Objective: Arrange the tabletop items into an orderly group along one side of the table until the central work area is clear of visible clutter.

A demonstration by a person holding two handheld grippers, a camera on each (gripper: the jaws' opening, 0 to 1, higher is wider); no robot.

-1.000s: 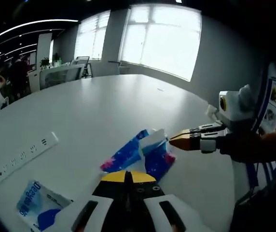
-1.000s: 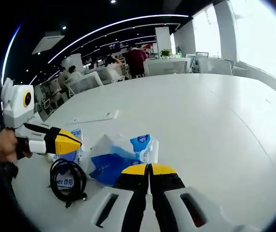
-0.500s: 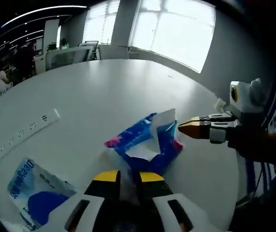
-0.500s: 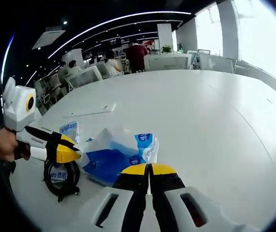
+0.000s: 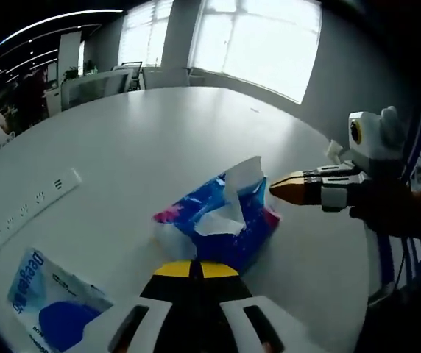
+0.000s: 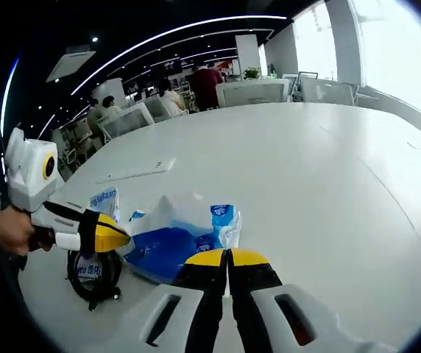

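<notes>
A blue soft tissue pack (image 5: 221,220) with a white sheet sticking up lies on the white table (image 5: 151,132). My left gripper (image 5: 194,269) is shut, its yellow tips on the pack's near edge. The right gripper (image 5: 275,190) comes in from the right, shut, with its orange tip against the pack's far corner. In the right gripper view the pack (image 6: 168,246) lies just beyond my right gripper (image 6: 227,257), and its corner stands up over the tips. The left gripper (image 6: 122,237) pinches the pack's left edge.
A second blue-and-white tissue pack (image 5: 48,305) lies near left, also seen as the pack (image 6: 104,198). A white power strip (image 5: 26,213) lies further left. A coiled black cable (image 6: 93,273) rests under the left gripper. People and desks stand far behind the table.
My left gripper's jaws, open half a second ago, have shut on the tissue pack's near edge. The right gripper stays shut at the pack's far corner.
</notes>
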